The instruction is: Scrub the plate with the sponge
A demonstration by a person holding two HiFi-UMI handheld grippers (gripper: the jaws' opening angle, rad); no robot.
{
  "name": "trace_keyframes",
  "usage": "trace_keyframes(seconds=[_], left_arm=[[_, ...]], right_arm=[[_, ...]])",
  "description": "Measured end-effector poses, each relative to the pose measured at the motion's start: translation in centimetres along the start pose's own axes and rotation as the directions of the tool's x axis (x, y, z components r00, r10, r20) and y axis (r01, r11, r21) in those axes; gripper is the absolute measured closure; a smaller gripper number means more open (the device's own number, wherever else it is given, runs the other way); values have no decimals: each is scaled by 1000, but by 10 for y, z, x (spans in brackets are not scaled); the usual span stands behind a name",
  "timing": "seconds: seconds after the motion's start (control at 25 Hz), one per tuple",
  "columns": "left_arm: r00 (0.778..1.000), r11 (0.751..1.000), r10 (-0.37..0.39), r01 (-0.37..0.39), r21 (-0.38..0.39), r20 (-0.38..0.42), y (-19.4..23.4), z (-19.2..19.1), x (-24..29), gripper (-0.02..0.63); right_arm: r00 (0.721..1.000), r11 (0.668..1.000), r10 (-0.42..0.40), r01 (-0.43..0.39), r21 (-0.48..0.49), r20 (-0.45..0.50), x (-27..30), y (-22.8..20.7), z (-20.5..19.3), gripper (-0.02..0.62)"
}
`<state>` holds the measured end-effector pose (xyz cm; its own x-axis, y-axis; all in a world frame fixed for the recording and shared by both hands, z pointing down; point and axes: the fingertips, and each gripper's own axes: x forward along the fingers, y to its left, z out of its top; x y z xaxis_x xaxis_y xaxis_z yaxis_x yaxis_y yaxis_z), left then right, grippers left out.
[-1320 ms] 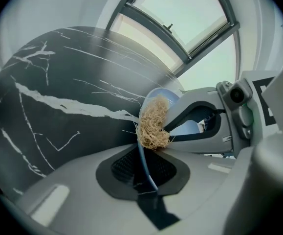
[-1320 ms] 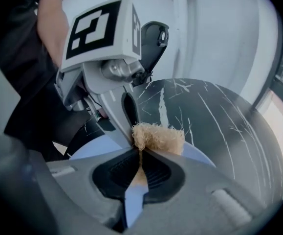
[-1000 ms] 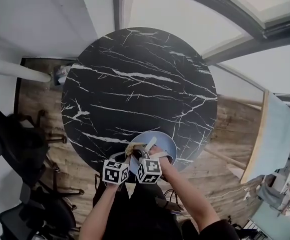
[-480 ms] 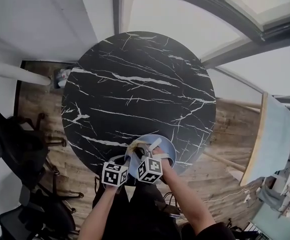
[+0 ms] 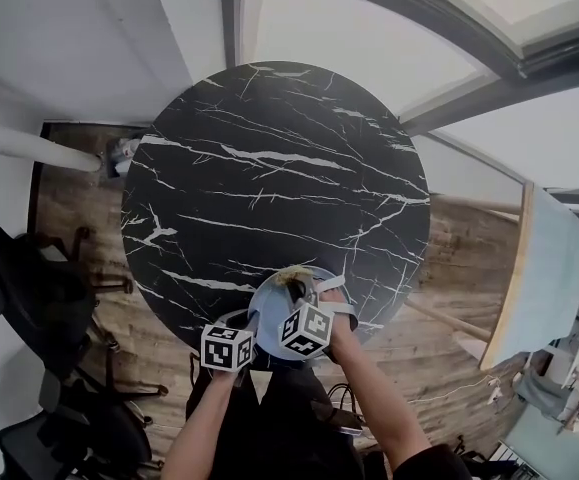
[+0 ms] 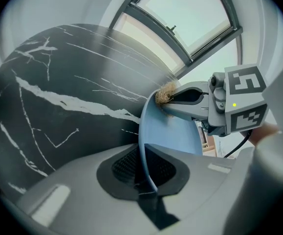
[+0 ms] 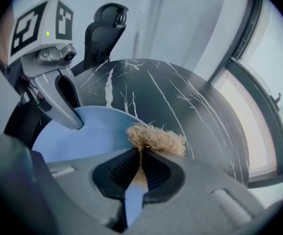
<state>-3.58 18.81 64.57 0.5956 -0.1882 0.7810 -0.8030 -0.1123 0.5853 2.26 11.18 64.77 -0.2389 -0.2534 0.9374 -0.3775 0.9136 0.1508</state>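
Here, a wood-plank floor [image 5: 74, 218] spreads beneath a round black table [image 5: 269, 158] veined with white, which fills the middle of the head view. Dark office chairs [image 5: 29, 283] stand on that floor, off the table's left edge.

A light blue plate [image 5: 267, 310] sits at the table's near edge, directly in front of the person. Seen from the left gripper view it stands edge-on, and in the right gripper view its hollow face is turned toward the camera. No view shows whether it rests on the tabletop or is lifted clear of it.

The left gripper [image 6: 142, 153] has the plate's near rim between its jaws. They are closing, and the dark pads press on both faces of the thin rim. Its marker cube shows just off the table's near edge in the head view.

The right gripper [image 7: 139, 155] reaches over the plate from the person's right, its jaws pressed together on the sponge [image 7: 156, 138]. This is a small tan, fibrous tuft that sticks out past the fingertips. It lies against the plate at its far rim, the side farthest from the table's near edge and opposite the rim that the left gripper pinches.
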Motion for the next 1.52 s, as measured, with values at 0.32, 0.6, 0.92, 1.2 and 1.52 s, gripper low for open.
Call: trace_keyframes(seconds=[0.32,0.6,0.92,1.2,1.52], left_arm=[[1000,999,2,-1,-37,24,1,1,-1,584],[998,994,-2,10,-113,70,4,2,-1,591],[994,982,10,11,-191,107,8,1,-1,592],[993,980,27,-4,-199,113,7,4,0,589],[991,964,27,9,-265,134,8,4,1,581]], right_arm=[[986,996,-89,90,2,-141,-8,-20,-37,573],[969,994,-67,86,72,-237,-16,-22,-69,574],[944,991,4,40,126,-331,-31,0,-109,574],[898,994,85,-46,99,-431,-41,32,-136,574],[858,976,217,-184,117,-466,-52,74,-146,572]])
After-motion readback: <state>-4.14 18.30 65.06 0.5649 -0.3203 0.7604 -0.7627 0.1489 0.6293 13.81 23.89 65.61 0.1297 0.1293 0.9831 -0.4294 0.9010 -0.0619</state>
